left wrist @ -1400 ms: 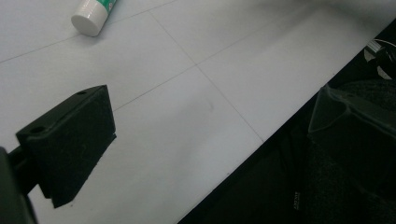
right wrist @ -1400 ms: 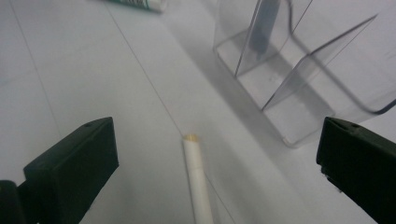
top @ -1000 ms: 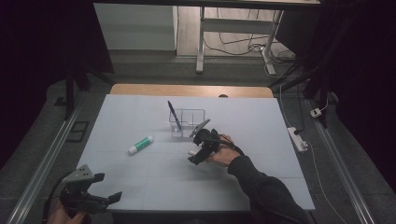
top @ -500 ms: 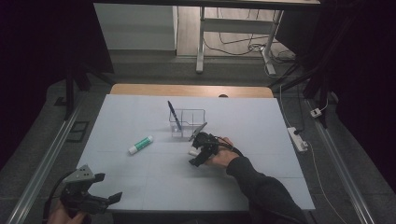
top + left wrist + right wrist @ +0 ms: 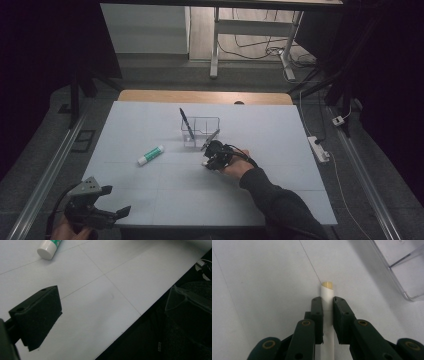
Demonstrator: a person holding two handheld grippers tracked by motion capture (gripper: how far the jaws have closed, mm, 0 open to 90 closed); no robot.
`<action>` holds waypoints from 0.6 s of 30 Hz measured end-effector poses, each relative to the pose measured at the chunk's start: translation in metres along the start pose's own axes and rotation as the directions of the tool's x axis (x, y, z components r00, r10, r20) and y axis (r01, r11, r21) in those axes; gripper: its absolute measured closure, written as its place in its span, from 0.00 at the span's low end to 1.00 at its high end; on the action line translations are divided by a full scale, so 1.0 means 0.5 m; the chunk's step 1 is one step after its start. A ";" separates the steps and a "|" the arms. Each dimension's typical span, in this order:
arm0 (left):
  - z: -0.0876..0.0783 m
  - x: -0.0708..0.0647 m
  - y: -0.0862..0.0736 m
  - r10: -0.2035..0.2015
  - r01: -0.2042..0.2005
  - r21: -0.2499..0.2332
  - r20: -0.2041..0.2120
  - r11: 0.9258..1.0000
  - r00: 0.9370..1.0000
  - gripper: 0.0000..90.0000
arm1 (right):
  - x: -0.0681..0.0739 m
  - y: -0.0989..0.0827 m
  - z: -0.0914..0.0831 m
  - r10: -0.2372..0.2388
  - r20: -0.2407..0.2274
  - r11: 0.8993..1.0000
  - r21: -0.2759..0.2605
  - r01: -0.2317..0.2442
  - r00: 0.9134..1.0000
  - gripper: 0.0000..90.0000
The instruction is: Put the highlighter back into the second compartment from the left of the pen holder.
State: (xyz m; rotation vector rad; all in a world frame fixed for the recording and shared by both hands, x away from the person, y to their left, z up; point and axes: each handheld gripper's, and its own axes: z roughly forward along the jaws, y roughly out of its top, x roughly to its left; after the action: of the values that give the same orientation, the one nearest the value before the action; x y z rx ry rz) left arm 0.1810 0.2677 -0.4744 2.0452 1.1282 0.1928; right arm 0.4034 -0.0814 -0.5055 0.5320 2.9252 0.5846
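As my right hand-held gripper [image 5: 327, 305] has just closed on the white pen [image 5: 327, 293], lying on the surface [image 5: 262, 277] nr the clear organizer [image 5: 404, 272], it looks light, stiff, slick; I'd grip mid-barrel.

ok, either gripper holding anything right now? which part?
The right gripper is clamped on a slim white stick just behind its yellowish tip, jaws having just closed. The left gripper is open, holding nothing.
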 end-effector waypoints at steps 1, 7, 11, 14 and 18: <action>0.000 0.000 0.000 0.000 0.000 0.000 0.000 1.000 1.000 0.01 | -0.002 -0.001 0.000 -0.009 0.002 1.000 -0.004 0.009 1.000 0.87; 0.000 0.000 0.000 0.000 0.000 0.000 0.001 1.000 1.000 0.01 | -0.001 -0.005 -0.001 0.013 0.006 1.000 -0.025 -0.013 1.000 0.88; 0.000 0.000 0.000 -0.001 0.001 -0.001 0.001 1.000 1.000 0.01 | -0.005 -0.005 -0.011 0.034 -0.004 0.997 -0.063 -0.034 0.999 0.88; 0.000 0.000 0.000 -0.001 0.001 -0.002 0.002 1.000 1.000 0.01 | -0.005 -0.004 -0.023 0.042 -0.008 0.994 -0.096 -0.043 0.999 0.88; 0.000 0.000 0.000 0.001 -0.001 -0.001 0.001 1.000 1.000 0.01 | -0.001 -0.002 -0.039 0.054 -0.010 0.989 -0.140 -0.055 0.999 0.88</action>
State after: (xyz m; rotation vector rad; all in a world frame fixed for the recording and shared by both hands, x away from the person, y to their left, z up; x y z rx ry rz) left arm 0.1811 0.2678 -0.4743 2.0449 1.1261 0.1925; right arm 0.4003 -0.0895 -0.4878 0.5949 2.8548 0.7925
